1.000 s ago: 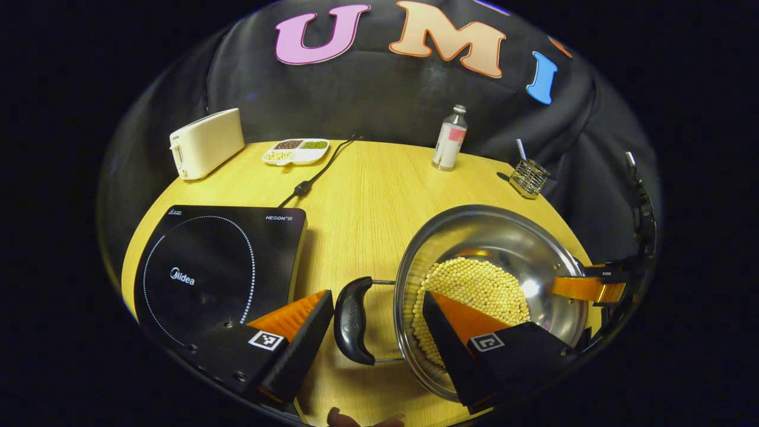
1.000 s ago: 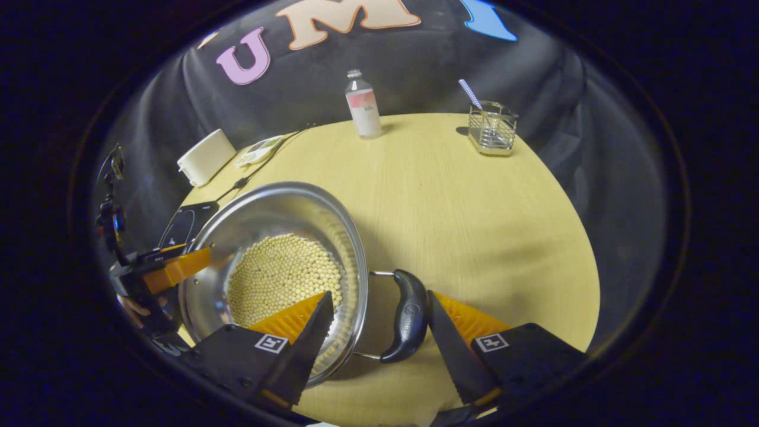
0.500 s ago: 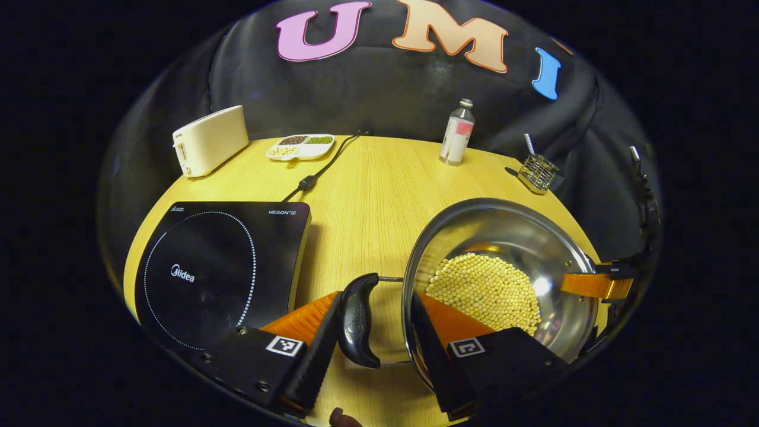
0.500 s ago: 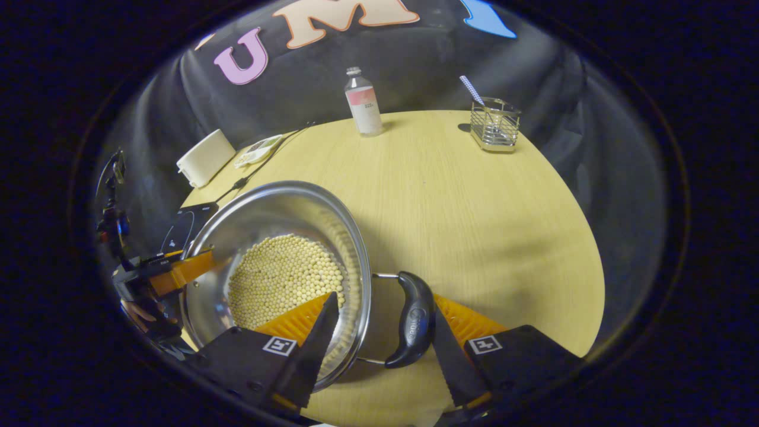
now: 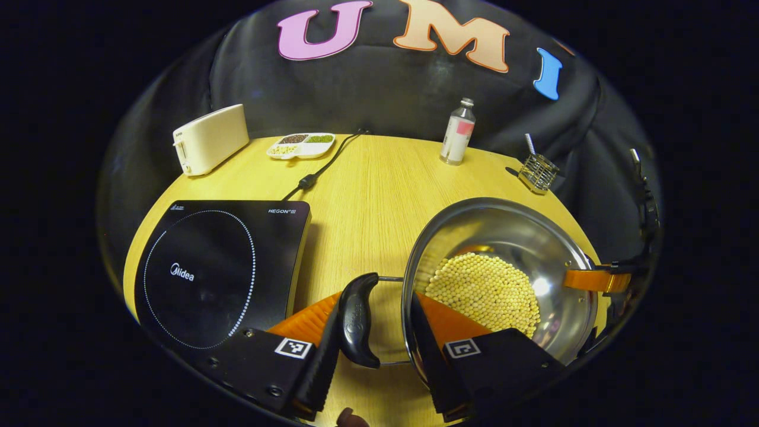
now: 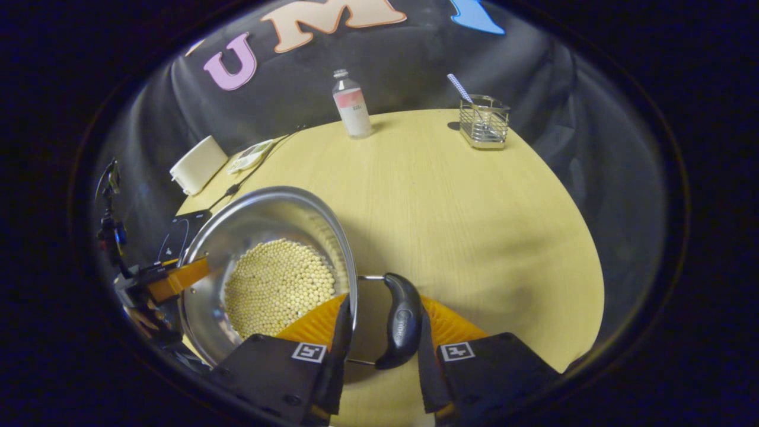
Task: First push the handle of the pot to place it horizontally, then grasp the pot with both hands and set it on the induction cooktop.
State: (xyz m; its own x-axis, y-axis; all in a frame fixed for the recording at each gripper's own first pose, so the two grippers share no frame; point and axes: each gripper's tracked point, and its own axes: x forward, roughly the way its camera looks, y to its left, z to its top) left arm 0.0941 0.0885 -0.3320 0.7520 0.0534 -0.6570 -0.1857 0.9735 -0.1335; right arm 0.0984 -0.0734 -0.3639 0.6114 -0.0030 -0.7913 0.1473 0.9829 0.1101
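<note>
Pot point(image 5: 504, 261), steel and holding pale yellow beans point(image 5: 483, 290), sits on the table point(image 5: 367, 190) between your tongs. Both handles lie horizontal. Your left gripper point(image 5: 373, 350) and right gripper point(image 6: 379, 347) stand narrowed, each straddling a black handle and the rim; a firm pinch can't be confirmed. Lifting onto the induction cooktop point(image 5: 213, 267), beyond your left gripper, remains.

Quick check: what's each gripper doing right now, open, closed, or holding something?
Left gripper: jaws closed around the pot's left handle and rim.
Right gripper: jaws closed around the right handle and rim.
</note>
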